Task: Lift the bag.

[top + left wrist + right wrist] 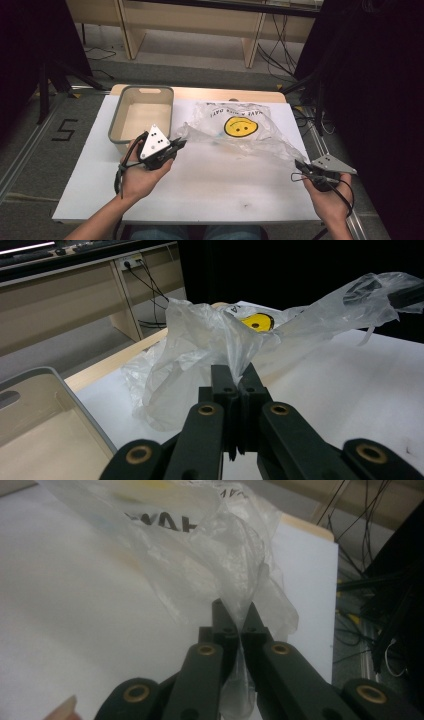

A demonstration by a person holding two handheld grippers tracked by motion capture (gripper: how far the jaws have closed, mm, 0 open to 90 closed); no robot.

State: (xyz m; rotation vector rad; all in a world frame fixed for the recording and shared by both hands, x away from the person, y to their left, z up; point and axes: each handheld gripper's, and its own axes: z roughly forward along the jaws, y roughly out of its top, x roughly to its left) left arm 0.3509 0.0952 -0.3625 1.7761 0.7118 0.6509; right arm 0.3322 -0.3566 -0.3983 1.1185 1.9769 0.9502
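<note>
White table (200,190), desks and cables beyond.
Both hands raised: left gripper (181,143) and right gripper (298,164) each clench a corner of the plastic bag (240,130) stretched between them.

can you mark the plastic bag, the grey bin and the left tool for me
plastic bag (240,126), high view, on its yellow smiley print
grey bin (116,119), high view, on its left wall
left tool (239,385), left gripper view, at the closed tips pinching the bag's film
</note>
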